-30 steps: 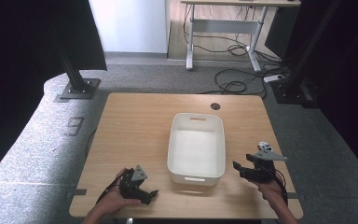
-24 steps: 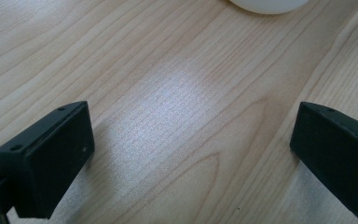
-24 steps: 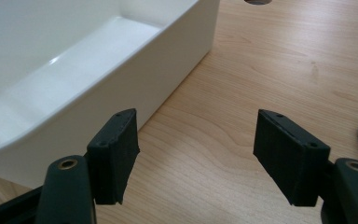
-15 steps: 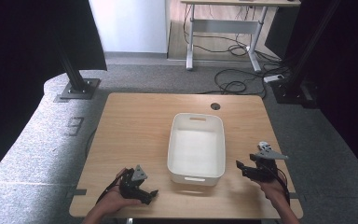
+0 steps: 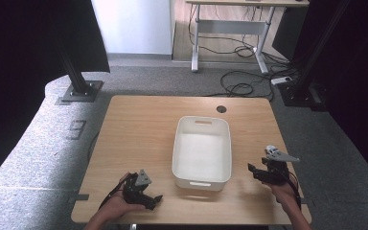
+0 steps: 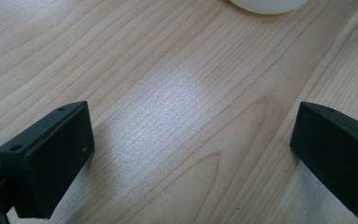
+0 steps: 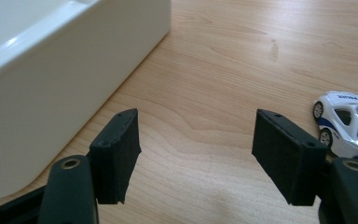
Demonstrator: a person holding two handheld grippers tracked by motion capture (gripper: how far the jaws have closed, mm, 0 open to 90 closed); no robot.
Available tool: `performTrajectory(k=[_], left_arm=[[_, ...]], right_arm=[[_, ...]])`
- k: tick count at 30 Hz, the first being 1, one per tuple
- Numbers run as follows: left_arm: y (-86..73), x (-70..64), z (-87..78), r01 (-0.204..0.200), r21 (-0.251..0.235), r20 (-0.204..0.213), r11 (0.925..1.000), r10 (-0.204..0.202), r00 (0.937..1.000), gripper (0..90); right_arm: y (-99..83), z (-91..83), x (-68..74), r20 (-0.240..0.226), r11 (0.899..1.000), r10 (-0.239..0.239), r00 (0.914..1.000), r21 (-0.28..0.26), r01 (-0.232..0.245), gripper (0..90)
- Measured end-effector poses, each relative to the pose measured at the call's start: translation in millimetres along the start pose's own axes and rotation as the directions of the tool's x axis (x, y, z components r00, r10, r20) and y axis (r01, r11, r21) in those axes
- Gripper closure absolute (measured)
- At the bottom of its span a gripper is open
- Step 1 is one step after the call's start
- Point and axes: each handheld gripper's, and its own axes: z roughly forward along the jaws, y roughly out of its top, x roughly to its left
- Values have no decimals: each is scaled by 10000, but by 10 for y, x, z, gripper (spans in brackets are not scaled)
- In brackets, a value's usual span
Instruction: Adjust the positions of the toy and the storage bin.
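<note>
The left hand-held gripper has not moved over the last second: it rests on the desk by the near edge, jaws spread, nothing between them. The white bin sits mid-desk. The right hand-held gripper, jaws spread and empty, has drawn slightly nearward. A toy car lies just beside it, probably the next pick.

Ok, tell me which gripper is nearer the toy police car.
Right. The right gripper has the toy police car just beside its open jaws; the left gripper sits on the white bin's far side.
</note>
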Motion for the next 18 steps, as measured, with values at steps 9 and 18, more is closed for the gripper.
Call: performTrajectory(k=[9,18], left_arm=[[0,0,0,2,-2,0,10000,-2,10000,0],[0,1,0,-1,-6,6,10000,1,10000,0]], right_arm=[[-17,26,-55,263,10000,-4,9997,96,2,319],[-39,41,-140,522,9998,142,9985,146,-150,321]])
